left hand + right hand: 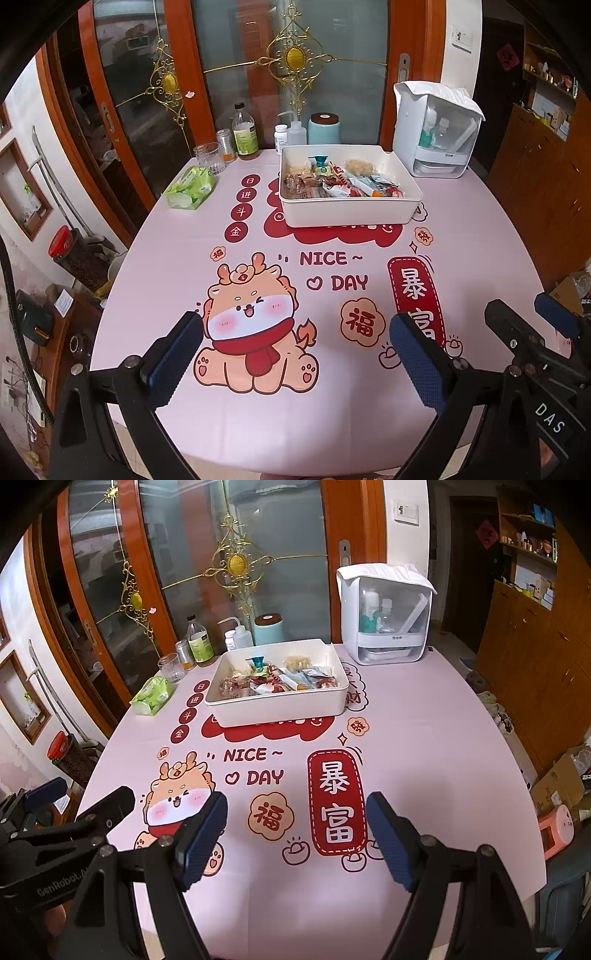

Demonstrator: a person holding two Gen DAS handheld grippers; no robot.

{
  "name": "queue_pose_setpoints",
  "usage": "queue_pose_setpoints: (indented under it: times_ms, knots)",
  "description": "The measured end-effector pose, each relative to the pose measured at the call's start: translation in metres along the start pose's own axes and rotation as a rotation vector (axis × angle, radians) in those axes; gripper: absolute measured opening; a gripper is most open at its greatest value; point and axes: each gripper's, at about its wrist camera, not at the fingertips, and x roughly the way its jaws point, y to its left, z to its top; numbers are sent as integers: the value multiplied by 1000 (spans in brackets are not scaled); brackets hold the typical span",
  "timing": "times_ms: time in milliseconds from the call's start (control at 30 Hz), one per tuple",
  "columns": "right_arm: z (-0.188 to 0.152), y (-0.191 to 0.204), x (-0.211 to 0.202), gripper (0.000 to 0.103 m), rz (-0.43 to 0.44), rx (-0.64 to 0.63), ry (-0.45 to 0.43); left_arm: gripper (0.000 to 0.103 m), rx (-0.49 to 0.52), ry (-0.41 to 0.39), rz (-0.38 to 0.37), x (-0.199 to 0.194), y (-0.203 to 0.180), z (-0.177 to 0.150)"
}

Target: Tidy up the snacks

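Pink cartoon-printed tablecloth (332, 406) carries one white rectangular plastic bin (349, 210) at its far middle, heaped with wrapped snacks (343, 181) too jumbled to count. Two grippers hover nearer, left gripper (295, 354) and right gripper (295, 834), fingers spread wide, empty.

A round table (147, 280) under a pink cartoon-printed cloth stands before sliding glass doors (236, 55) with orange wooden frames and gold ornaments. White wall with a switch plate (406, 512) lies right of the doors. Wooden cabinets (532, 672) and open shelves (528, 535) fill the right side. Even light covers the room.
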Motion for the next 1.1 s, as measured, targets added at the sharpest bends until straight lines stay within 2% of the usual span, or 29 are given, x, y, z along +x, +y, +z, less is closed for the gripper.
queue_pose_setpoints:
  times_ms: [1100]
  knots:
    - [-1, 1, 1, 78, 3, 2, 0, 100, -10, 12, -2, -2, 4, -2]
